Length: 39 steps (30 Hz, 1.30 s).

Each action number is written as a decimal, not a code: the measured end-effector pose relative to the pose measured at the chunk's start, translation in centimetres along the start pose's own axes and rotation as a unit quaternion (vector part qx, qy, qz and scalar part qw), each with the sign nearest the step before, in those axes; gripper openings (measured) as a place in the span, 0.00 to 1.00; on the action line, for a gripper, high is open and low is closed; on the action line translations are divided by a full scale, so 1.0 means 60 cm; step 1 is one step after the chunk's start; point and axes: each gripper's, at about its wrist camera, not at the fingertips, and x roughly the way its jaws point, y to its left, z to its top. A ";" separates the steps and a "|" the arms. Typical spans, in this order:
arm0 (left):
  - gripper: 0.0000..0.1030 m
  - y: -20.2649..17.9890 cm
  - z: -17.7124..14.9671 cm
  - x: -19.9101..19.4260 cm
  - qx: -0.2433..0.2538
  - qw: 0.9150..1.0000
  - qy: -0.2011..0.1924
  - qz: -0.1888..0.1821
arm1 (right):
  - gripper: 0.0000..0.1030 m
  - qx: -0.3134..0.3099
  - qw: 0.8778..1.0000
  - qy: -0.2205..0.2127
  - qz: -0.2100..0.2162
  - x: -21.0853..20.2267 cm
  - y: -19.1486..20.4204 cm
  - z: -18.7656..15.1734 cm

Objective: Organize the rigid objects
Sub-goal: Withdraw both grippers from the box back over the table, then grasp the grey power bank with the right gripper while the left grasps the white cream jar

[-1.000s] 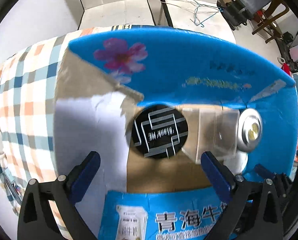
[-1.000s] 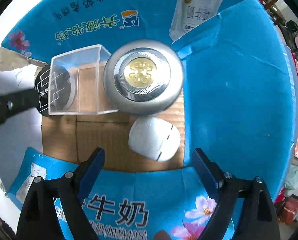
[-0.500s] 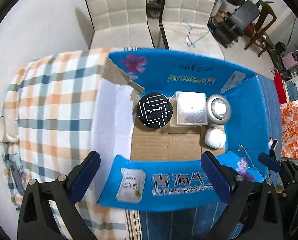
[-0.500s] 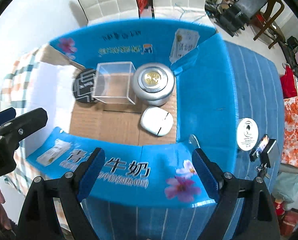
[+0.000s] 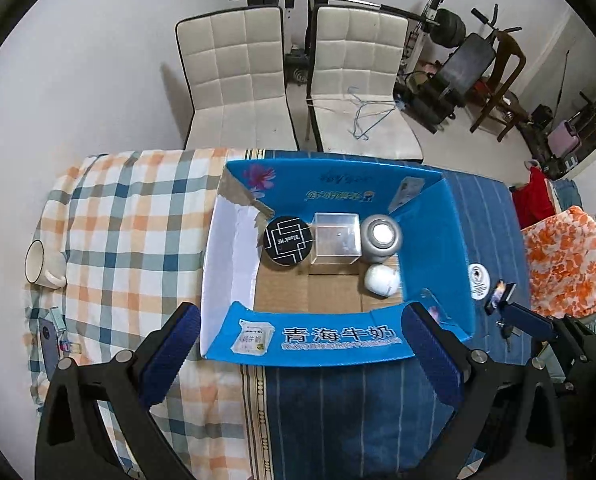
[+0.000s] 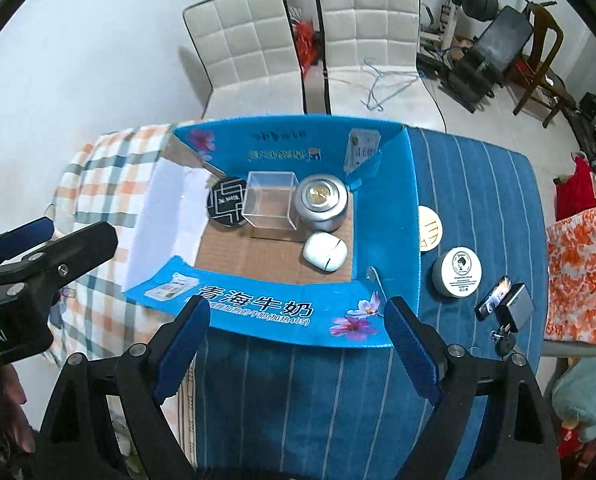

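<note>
Both tools high above the tabletop, left tool (image 5: 298, 344) and right tool (image 6: 294, 340) spread wide and carrying nothing. Down in the blue carton (image 6: 382, 216), along its far wall: black round tin (image 6: 226, 201) at left, clear cube (image 6: 270, 200) beside it, silver tin (image 6: 321, 200) at right. White case (image 6: 324, 251) just nearer. Two round lids (image 6: 458, 272) out on the striped cloth, right of the carton.

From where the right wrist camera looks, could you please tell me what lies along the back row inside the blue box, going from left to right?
Black round tin → clear plastic cube → silver round tin with a gold centre. The white oval case sits nearer the camera, in front of the silver tin, so it is not part of that row.
</note>
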 end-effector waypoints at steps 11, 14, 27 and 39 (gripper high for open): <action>1.00 -0.132 -0.009 -0.003 0.058 0.998 0.011 -0.035 | 0.88 0.038 0.999 -0.015 0.017 -0.054 -0.082 -0.033; 1.00 -0.207 -0.005 0.023 0.086 0.994 0.024 -0.061 | 0.88 0.071 0.997 -0.018 -0.005 -0.060 -0.153 -0.049; 1.00 -0.492 0.037 0.241 0.173 0.979 0.086 -0.064 | 0.88 0.336 0.938 0.046 -0.066 0.075 -0.576 -0.129; 1.00 -0.551 0.009 0.413 0.208 0.962 0.176 0.004 | 0.64 0.423 0.899 0.108 -0.006 0.271 -0.677 -0.146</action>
